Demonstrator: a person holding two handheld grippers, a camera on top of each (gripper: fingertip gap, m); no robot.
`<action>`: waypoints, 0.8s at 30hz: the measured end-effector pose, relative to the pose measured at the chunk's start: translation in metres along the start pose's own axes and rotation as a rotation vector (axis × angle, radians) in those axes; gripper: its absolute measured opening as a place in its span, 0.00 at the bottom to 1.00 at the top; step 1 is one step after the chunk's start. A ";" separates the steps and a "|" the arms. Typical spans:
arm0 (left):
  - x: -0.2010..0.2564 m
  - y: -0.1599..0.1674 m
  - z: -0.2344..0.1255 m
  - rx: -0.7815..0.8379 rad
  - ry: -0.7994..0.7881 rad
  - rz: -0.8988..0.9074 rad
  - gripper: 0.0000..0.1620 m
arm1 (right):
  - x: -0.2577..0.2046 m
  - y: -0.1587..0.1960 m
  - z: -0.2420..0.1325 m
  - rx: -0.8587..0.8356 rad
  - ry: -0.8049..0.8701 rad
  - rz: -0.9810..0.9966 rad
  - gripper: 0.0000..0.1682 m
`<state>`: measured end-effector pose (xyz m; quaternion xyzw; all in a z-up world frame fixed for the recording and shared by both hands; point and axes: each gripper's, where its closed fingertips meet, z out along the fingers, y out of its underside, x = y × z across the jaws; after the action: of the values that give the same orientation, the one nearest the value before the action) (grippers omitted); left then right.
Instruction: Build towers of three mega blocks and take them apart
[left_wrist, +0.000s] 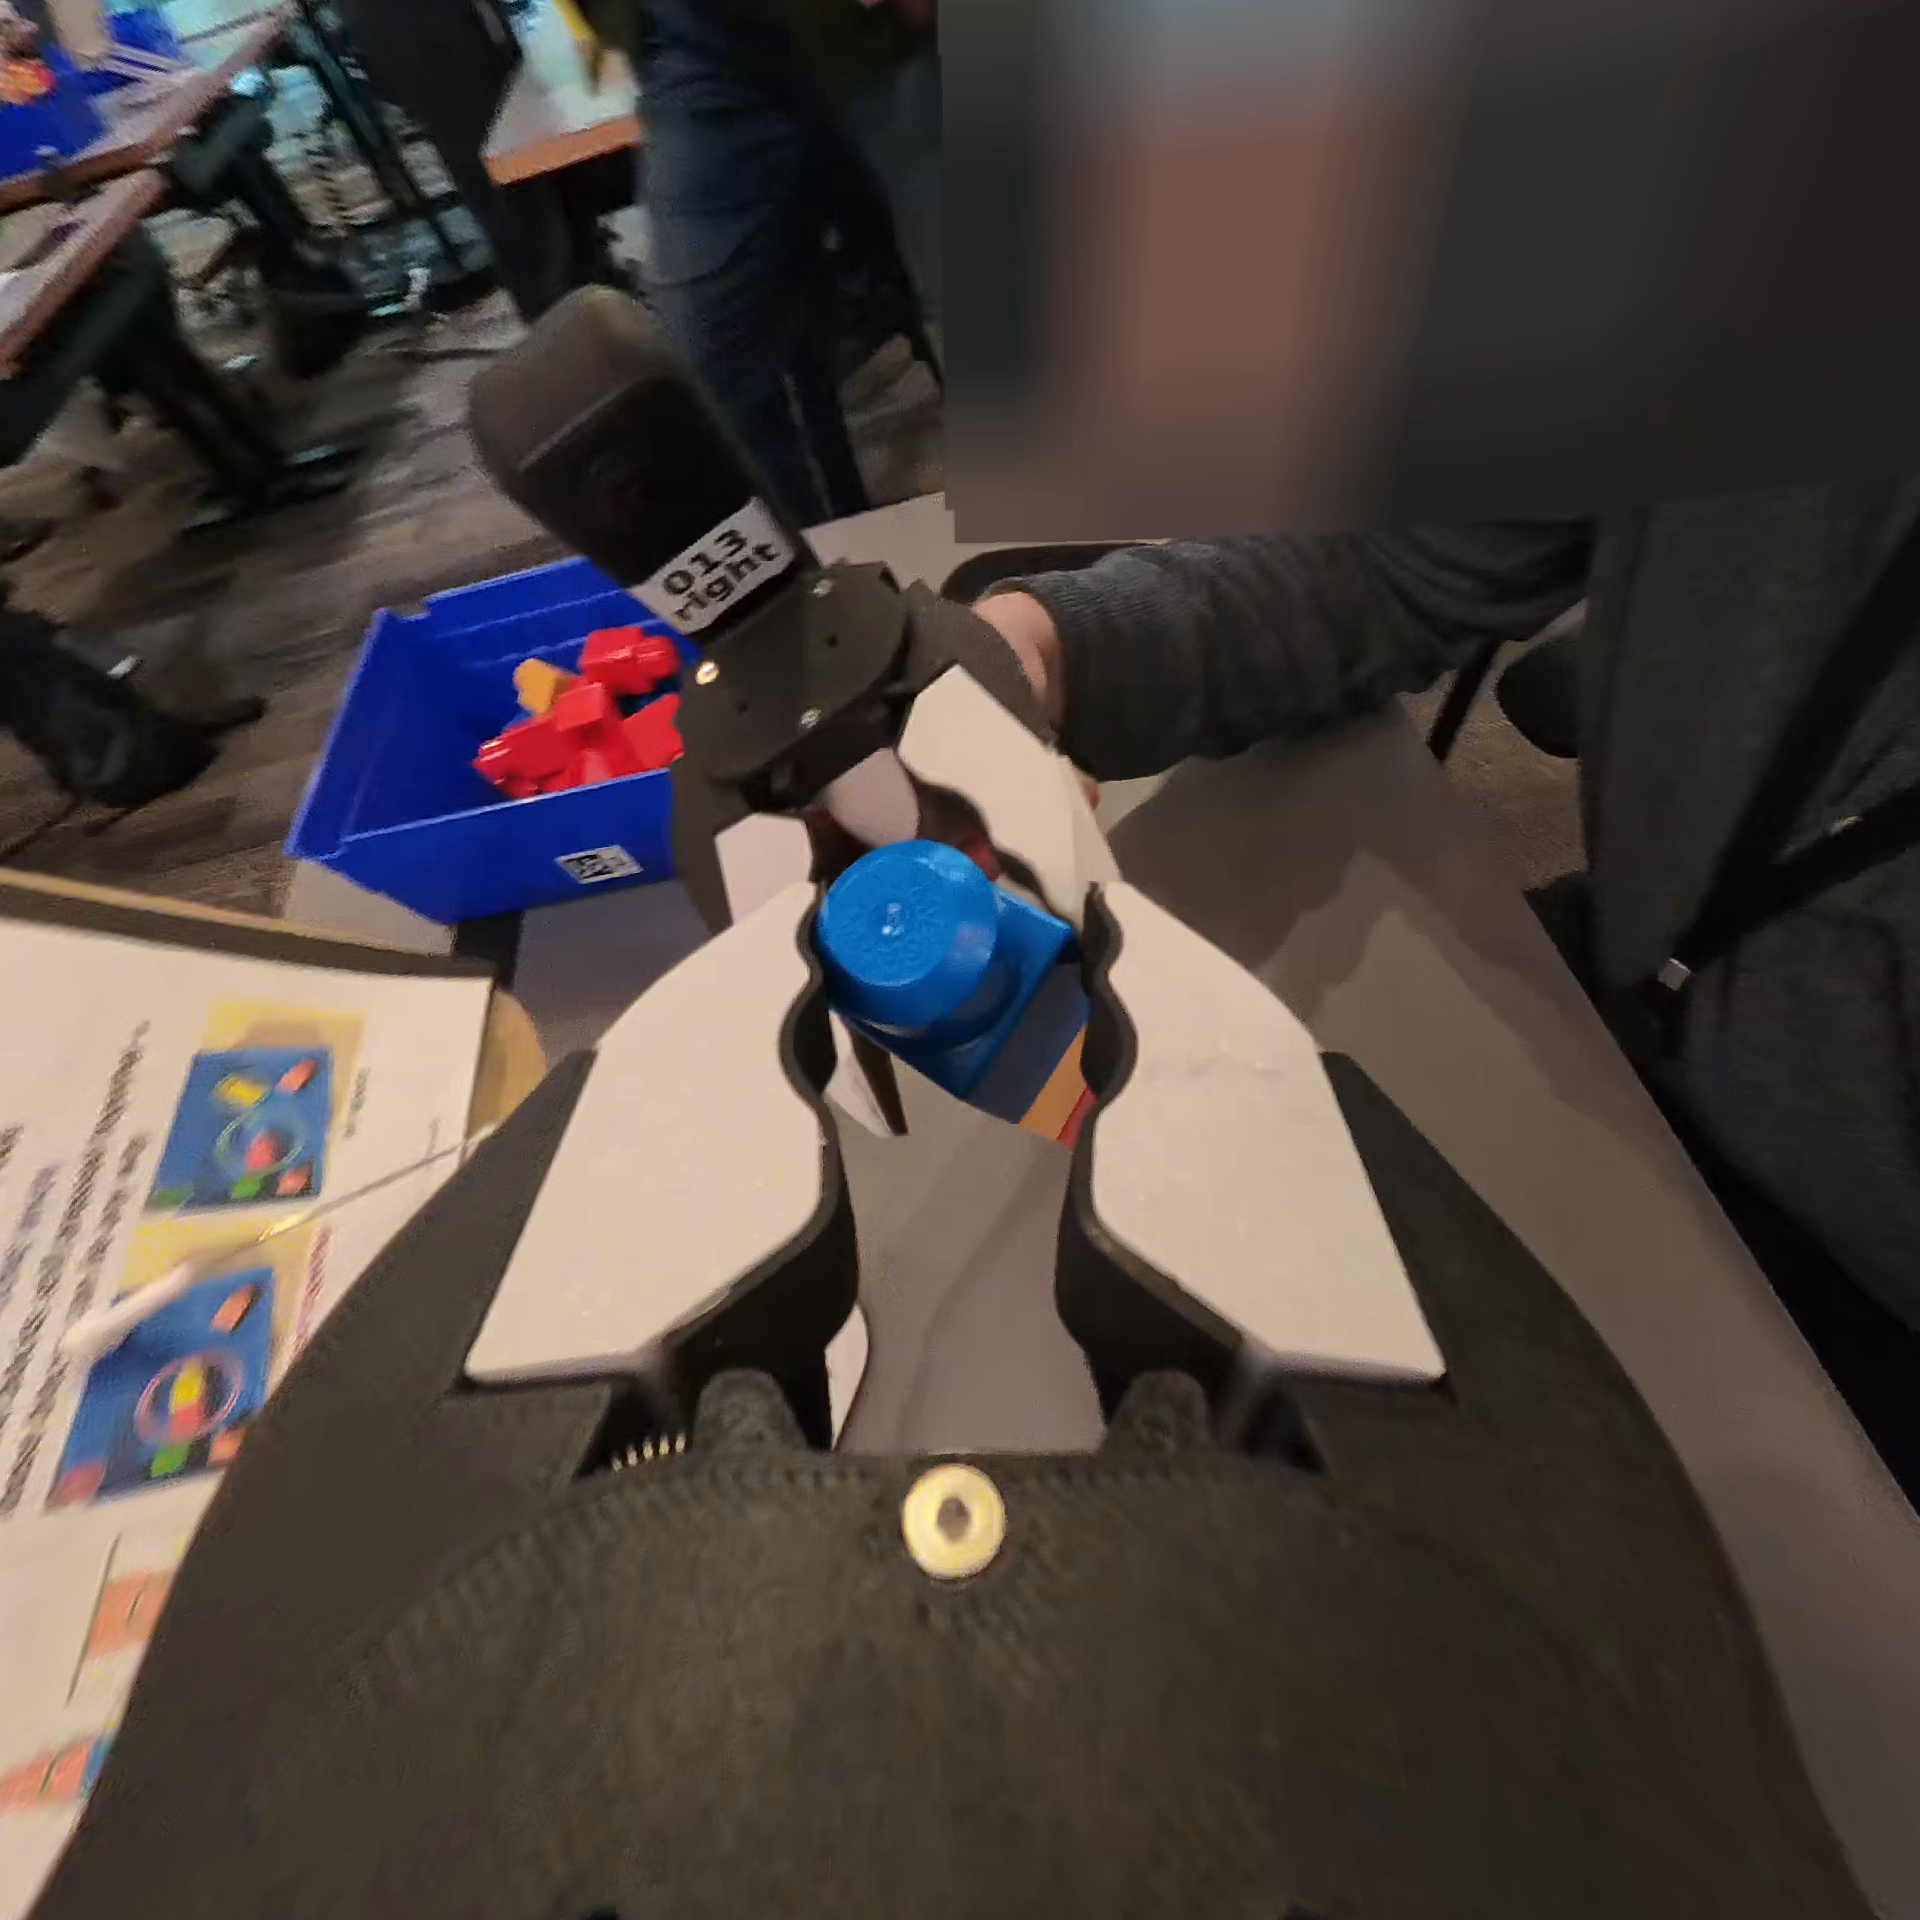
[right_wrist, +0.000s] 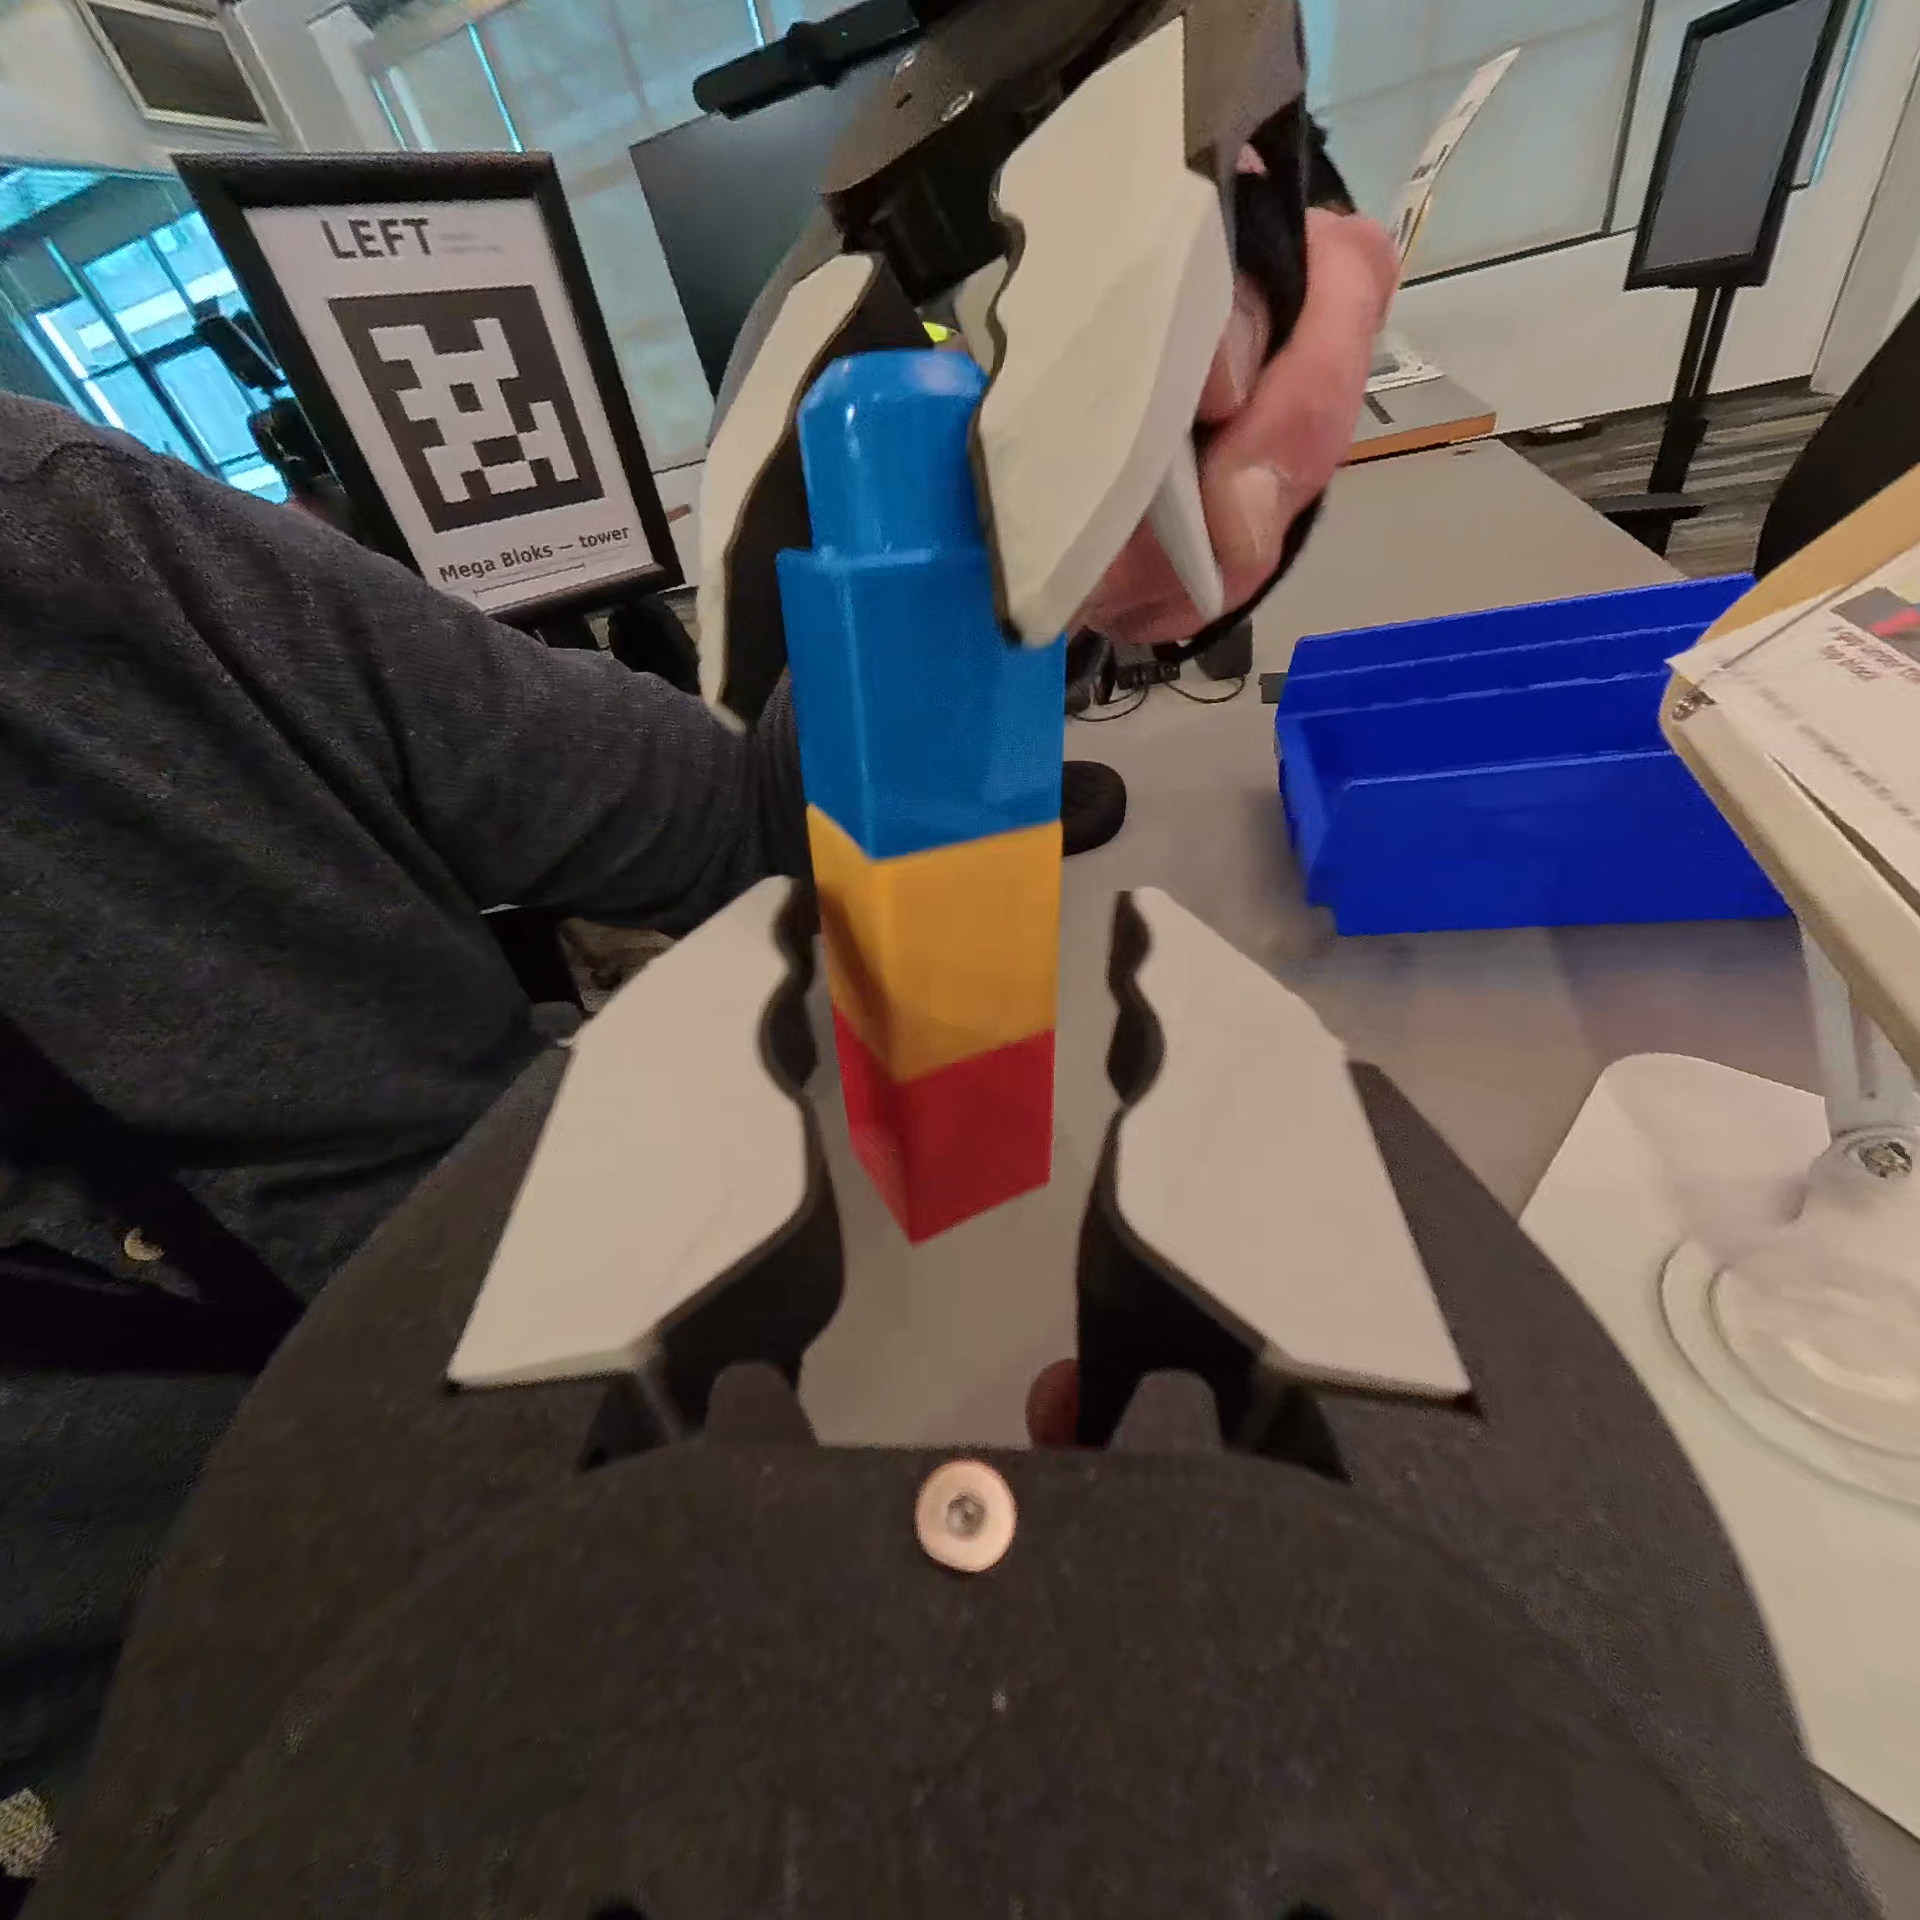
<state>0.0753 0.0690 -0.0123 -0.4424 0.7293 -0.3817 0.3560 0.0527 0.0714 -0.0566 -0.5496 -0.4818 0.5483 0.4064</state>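
Left gripper has its jaws clamped on the blue block, the top piece of a three-block tower, its round stud facing the left wrist camera. In the right wrist view the tower stands upright and clear of the grey surface: blue on top, yellow block in the middle, red block at the bottom. The right gripper sits around the tower's lower half with its jaws apart; the left finger runs close along the yellow and red blocks, the right finger stands off with a gap, so no grip there. A hand wraps the left gripper's handle above the tower, and a dark grey sleeve reaches in from the tower's left.

Beyond the tower, a blue bin rests on the surface, holding loose red blocks and an orange one. On the near side of the bin from the left camera lies a printed instruction sheet with pictures. Behind the tower in the right view, a framed marker sign stands upright.
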 end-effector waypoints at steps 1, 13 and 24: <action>0.000 0.000 0.006 -0.006 0.015 0.008 0.27 | -0.003 0.001 0.000 -0.002 -0.020 -0.009 0.26; -0.036 0.030 0.011 0.083 -0.178 -0.192 0.47 | 0.025 -0.036 -0.047 0.215 0.167 -0.014 0.22; -0.025 0.028 0.061 0.261 -0.045 -0.348 0.34 | 0.024 -0.040 -0.039 0.241 0.238 -0.151 0.22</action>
<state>0.1258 0.0856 -0.0597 -0.5203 0.5781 -0.5187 0.3550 0.0870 0.1066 -0.0200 -0.5203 -0.4011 0.5010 0.5635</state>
